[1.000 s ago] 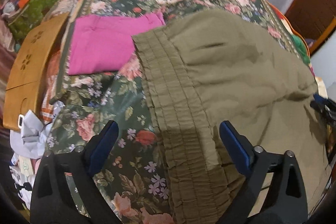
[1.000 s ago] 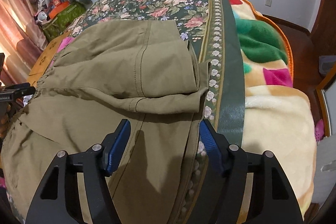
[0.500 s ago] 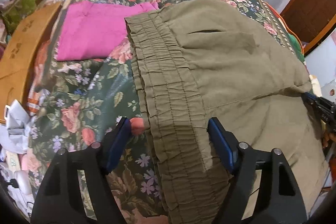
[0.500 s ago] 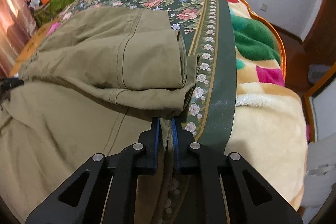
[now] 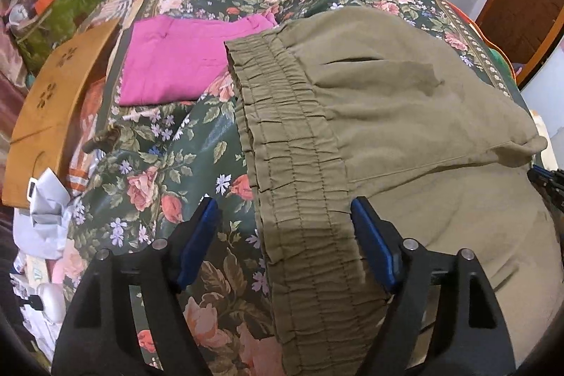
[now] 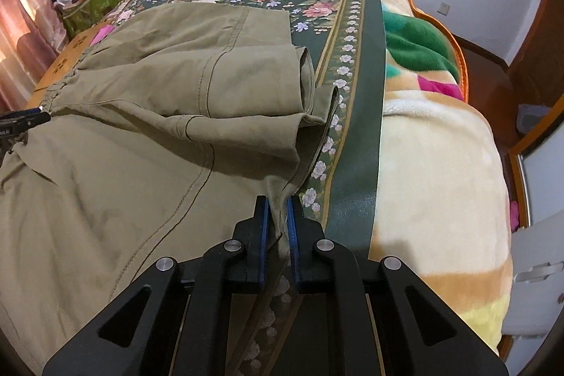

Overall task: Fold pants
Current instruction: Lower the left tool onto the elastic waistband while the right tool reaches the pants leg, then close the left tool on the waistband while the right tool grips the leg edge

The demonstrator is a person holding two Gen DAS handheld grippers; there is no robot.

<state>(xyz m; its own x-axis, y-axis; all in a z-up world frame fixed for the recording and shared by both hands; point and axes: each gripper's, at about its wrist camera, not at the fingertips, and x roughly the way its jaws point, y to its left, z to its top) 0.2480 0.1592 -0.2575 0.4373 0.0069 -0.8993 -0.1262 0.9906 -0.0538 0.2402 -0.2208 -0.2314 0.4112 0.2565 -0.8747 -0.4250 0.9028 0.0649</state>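
Olive pants [image 5: 405,101] lie across a floral bedcover [image 5: 151,157], one leg folded over the other. Their gathered elastic waistband [image 5: 292,164] runs between the jaws of my left gripper [image 5: 282,210]. That gripper is open: its right pad is at the waistband's edge and its left pad is over the bedcover. In the right wrist view my right gripper [image 6: 278,203] is shut on the near edge of the pants [image 6: 141,136], with a pinch of olive cloth between its blue pads. The left gripper's tip [image 6: 21,122] shows at the far left.
A folded pink garment [image 5: 176,59] lies beyond the waistband. A wooden board [image 5: 46,101] and loose clutter [image 5: 46,221] sit left of the bed. A plush patterned blanket [image 6: 433,164] covers the bed's right side, with a wooden door [image 6: 535,66] past it.
My right gripper went from open to shut on the pants' edge and drew it slightly up. My left gripper's jaws narrowed a little and came lower over the waistband.
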